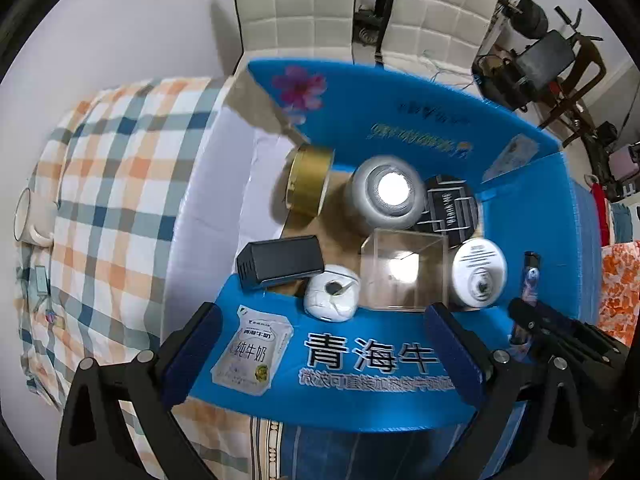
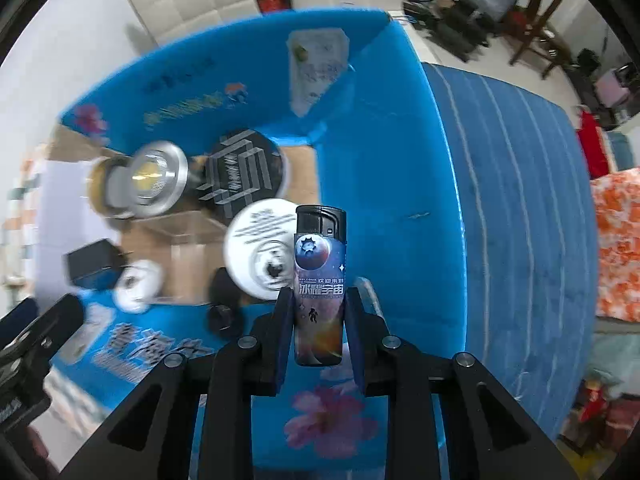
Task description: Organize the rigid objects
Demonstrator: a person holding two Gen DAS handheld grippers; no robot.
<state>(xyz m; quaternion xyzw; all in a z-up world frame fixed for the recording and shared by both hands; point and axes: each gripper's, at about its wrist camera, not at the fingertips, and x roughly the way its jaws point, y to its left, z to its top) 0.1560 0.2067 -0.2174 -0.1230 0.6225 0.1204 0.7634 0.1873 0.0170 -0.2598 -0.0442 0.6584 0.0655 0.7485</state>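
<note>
Right gripper (image 2: 318, 312) pinches an upright lighter (image 2: 320, 280) above the blue box's (image 2: 400, 200) right wall; left gripper (image 1: 320, 344) spread, empty.

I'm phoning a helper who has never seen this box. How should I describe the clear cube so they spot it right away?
Look inside the blue box on the bed, at the row of items nearest its printed front wall. The clear cube sits mid-row, between a white ball-like object and a round white tin. It is the only see-through, square-edged item; its neighbours are opaque.
</note>
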